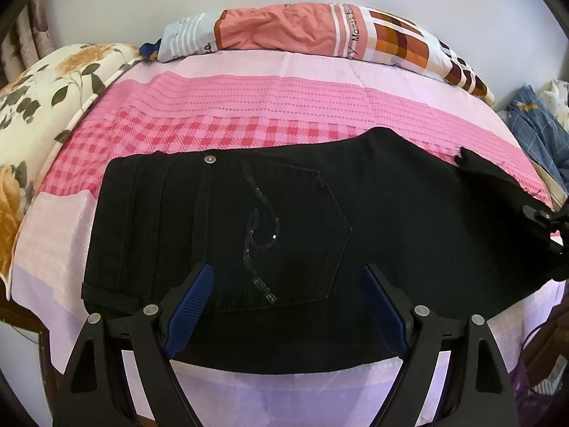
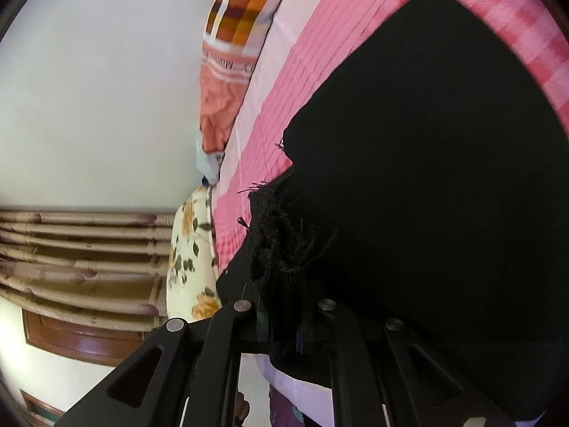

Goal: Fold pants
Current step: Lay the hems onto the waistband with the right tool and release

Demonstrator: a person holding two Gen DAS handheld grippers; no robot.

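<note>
the black pants [image 1: 284,220] are laid across the pink bed [image 1: 220,99], waistband toward 9 o'clock. the left gripper [image 1: 286,302] is held spread above the back pocket [image 1: 295,227], nothing gripped. the right gripper [image 2: 284,323] is pinched on the frayed hem [image 2: 281,249]. a lengthwise fold seems underway; next, the hem is likely to be carried toward the waistband while the seat is pinned.

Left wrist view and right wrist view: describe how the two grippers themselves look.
The left gripper has black angular linkage arms with round silver pivot pins and blue, finely textured finger pads. The right gripper shows the same black arms and silver pins; its pads are mostly hidden by black cloth.
</note>
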